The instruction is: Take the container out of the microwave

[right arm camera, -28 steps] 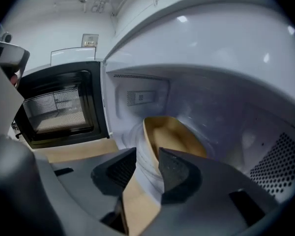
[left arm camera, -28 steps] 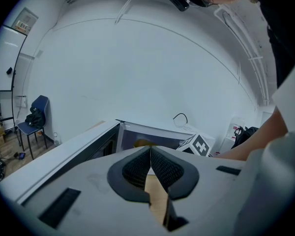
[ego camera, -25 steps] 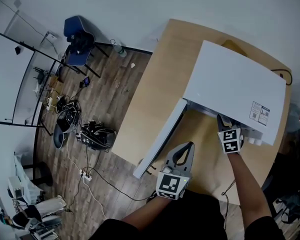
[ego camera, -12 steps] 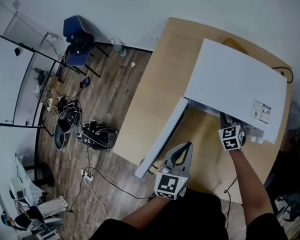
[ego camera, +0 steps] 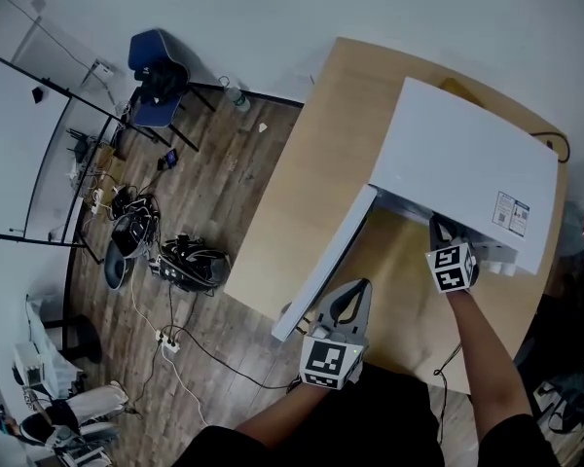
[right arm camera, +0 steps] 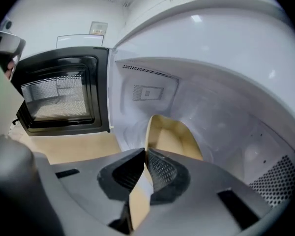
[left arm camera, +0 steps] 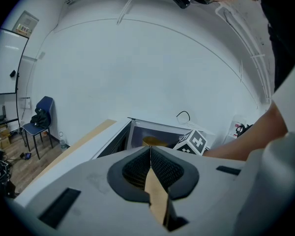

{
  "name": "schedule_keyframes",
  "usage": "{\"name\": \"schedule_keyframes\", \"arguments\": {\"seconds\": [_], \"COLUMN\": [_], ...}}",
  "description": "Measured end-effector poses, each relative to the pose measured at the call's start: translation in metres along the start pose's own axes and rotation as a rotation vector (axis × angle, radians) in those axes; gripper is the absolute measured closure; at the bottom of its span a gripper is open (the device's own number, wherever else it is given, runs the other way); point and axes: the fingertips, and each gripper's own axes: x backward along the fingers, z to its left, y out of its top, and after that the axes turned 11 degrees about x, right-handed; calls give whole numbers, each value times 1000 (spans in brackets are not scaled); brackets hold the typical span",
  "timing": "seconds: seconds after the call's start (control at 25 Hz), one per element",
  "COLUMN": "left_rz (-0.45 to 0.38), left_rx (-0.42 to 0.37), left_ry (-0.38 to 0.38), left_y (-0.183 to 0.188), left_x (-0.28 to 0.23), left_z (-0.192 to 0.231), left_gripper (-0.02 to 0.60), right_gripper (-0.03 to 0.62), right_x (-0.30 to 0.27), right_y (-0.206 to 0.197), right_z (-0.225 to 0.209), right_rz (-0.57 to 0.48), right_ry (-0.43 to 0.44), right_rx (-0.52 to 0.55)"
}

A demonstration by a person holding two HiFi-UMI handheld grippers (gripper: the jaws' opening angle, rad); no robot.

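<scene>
Counting up: one microwave [ego camera: 467,178], one surface [ego camera: 311,193], and one container [right arm camera: 169,136], just the one. Two grippers, left gripper [left arm camera: 150,151] and right gripper [right arm camera: 145,155], with two marker cubes [ego camera: 331,358], one on each. Further off, one chair [ego camera: 156,76], one bottle [ego camera: 236,97], one whiteboard [ego camera: 19,154] and one black cable [ego camera: 561,147].

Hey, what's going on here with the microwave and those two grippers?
A person works two handheld grippers at an open microwave on a wooden table. The right gripper reaches inside; its fingers have just been closing on the near wall of the tan container, which sits in the cavity, not yet lifted out. The left gripper is shut and empty, held before the open door.
</scene>
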Motion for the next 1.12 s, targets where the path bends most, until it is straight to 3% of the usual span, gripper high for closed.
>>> {"name": "schedule_keyframes", "arguments": {"seconds": [0.52,1.12], "left_rz": [-20,-24], "left_rx": [-11,-61], "left_ry": [-31,-187], "left_y": [8,8], "left_x": [38,83], "left_z": [9,-14], "left_gripper": [572,572], "right_gripper": [522,522], "right_x": [48,159], "right_y": [22,48], "right_z": [24,64], "right_rz": [-56,-166], "right_ry": [-42,-138], "right_rx": [-115,-327]}}
